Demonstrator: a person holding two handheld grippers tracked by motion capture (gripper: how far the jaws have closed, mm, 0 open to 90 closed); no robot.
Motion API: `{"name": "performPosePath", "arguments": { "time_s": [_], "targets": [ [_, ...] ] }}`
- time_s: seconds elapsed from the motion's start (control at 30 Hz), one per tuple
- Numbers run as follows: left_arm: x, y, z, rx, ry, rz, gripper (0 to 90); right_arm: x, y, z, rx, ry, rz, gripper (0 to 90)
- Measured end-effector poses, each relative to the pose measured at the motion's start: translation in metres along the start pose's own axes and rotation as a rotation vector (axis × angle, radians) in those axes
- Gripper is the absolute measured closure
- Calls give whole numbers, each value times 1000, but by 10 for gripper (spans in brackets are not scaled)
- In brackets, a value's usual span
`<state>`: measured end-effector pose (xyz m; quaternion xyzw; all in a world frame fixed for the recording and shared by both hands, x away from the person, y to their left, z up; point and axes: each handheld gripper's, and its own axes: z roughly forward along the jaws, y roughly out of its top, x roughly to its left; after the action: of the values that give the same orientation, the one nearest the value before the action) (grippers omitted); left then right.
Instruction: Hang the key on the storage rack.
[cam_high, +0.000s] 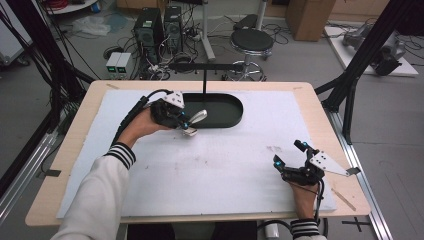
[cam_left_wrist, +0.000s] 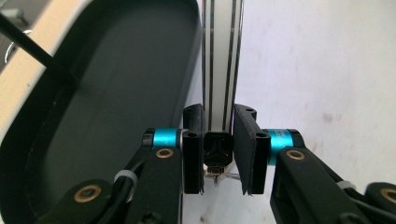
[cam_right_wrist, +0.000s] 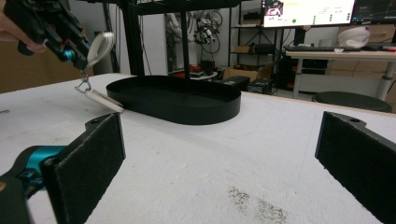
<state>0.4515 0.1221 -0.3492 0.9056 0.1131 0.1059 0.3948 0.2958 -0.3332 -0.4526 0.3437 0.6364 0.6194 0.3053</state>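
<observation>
The left gripper (cam_high: 187, 123) is clenched on a white strap keychain (cam_high: 196, 118), gripping it at the black clasp end; in the left gripper view the clasp sits between the two pads (cam_left_wrist: 246, 151) and the white strap (cam_left_wrist: 222, 65), marked with dark lengthwise lines, runs straight away from the fingertips. A small metal ring and a flat white tag (cam_right_wrist: 103, 101) hang below the fingers, with the tag's lower end at or just above the white mat (cam_high: 220, 170); contact cannot be confirmed. The strap loop (cam_right_wrist: 99, 46) rises above the pads. A black oval tray (cam_high: 231, 112) lies just beyond the left fingertips, with the strap at its near rim; a black stand post (cam_high: 204, 82) rises at the tray's far edge. The right gripper (cam_high: 289, 156) is released: its two pads (cam_right_wrist: 91, 161) stand wide apart with nothing between them, low over the mat, well apart from the keychain and the tray, pointing toward both.
</observation>
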Motion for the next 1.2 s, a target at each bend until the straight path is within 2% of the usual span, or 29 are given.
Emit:
{"name": "performPosePath", "arguments": {
  "time_s": [0.03,0.17,0.4,0.57,0.73,0.87,0.93,1.13,1.2],
  "targets": [
    [2,0,-2,-24,-1,-17,740,0,0,0,3,-2,5,5],
    [7,2,-8,-107,46,-76,740,0,0,0,3,-2,7,5],
    [13,3,-11,-201,114,-148,741,-1,0,0,-3,-3,-5,5],
    [18,6,-14,-221,158,-181,741,-1,0,0,0,-3,0,5],
    [23,7,-17,-239,206,-197,741,-1,0,0,2,-3,-1,5],
    [28,9,-19,-267,212,-212,741,-1,0,0,2,-3,-1,5],
    [30,11,-19,-260,228,-203,741,-1,0,0,-1,-2,1,5],
    [37,21,-15,-282,238,-205,741,-1,0,0,-1,-1,2,5],
    [39,24,-13,-271,247,-204,741,-1,0,0,2,-3,-1,5]
  ]
}}
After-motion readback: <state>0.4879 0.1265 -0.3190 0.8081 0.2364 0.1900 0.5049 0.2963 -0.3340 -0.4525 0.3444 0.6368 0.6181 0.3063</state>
